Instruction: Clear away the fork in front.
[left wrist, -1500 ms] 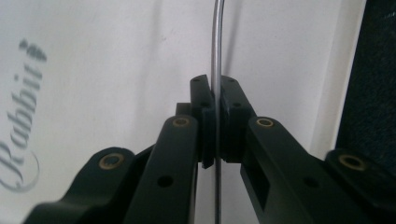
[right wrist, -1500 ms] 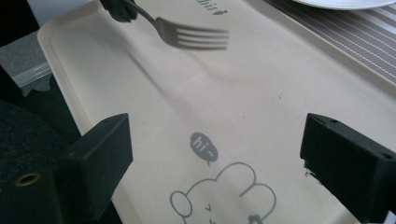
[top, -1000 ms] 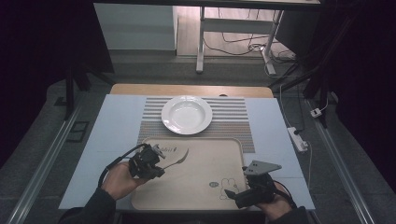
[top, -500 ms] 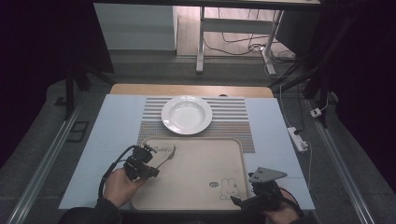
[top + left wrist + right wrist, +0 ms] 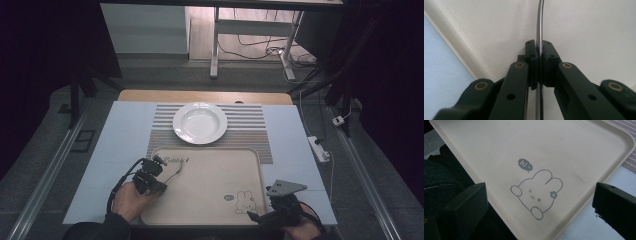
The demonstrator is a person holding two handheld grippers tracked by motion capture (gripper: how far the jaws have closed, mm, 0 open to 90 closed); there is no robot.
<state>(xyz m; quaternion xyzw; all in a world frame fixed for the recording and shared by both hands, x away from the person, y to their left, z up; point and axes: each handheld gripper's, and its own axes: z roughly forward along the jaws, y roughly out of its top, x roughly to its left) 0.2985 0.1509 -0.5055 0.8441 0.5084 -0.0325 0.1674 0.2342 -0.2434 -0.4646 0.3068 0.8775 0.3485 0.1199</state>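
Observation:
My left gripper (image 5: 159,182) hangs low over the near left corner of the cream tray (image 5: 210,200). It is shut on the thin handle of a metal utensil (image 5: 176,172). In the left gripper view the pads (image 5: 531,53) clamp the steel handle (image 5: 539,22), which runs straight up and away over the tray floor (image 5: 586,30). The utensil's far end curves off toward the tray's back rim. My right gripper (image 5: 260,217) rests at the tray's near right corner, open, with nothing between its jaws. In the right gripper view my right gripper (image 5: 539,202) looks over the printed rabbit (image 5: 536,192).
A white plate (image 5: 200,122) sits on a striped mat (image 5: 250,130) behind the tray, on a pale blue table cover (image 5: 120,145). A white power strip (image 5: 318,149) lies past the table's right edge. Table legs and cables stand on the floor beyond.
The left gripper has sunk toward the tray's left side with the utensil still held. The right gripper has stayed near the tray's front right corner.

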